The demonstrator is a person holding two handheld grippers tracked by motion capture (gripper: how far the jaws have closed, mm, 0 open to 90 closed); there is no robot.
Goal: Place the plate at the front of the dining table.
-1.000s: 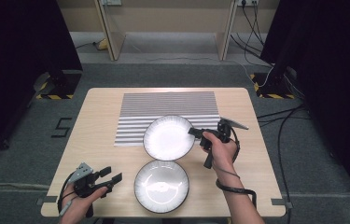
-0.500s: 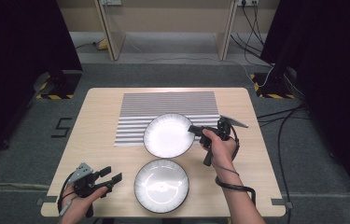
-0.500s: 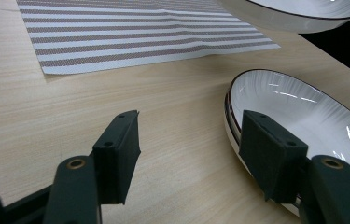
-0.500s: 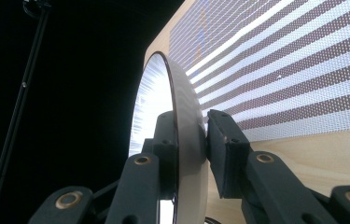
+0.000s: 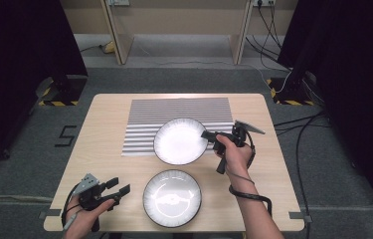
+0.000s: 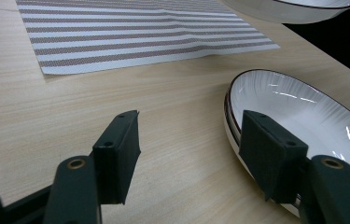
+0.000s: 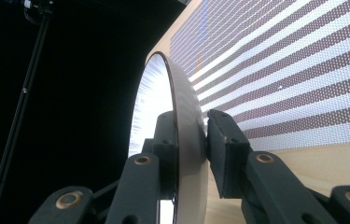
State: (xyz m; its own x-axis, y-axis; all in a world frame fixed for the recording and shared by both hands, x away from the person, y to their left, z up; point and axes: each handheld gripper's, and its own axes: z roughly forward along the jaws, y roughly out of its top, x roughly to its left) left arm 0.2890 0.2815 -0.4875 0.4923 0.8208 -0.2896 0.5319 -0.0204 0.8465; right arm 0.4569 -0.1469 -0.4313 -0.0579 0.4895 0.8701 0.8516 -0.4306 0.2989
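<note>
1. The right gripper (image 5: 208,135) pinches the right rim of the far plate (image 5: 180,141), one jaw inside the rim and one under it; the plate lies partly on the striped mat (image 5: 174,110).
2. In the right gripper view the rim sits edge-on between the two pads, which press on it from both sides.
3. The plate looks like glazed ceramic: stiff, fairly heavy for a rim hold, slick and breakable. A deep bite on the rim seems safest, since a shallow one could let it tip or slide.
4. The left gripper (image 5: 117,188) rests at the near left of the table (image 5: 104,129), jaws spread and holding nothing, just beside the near plate (image 5: 172,198).
5. Count: two plates, one mat, two grippers.
</note>
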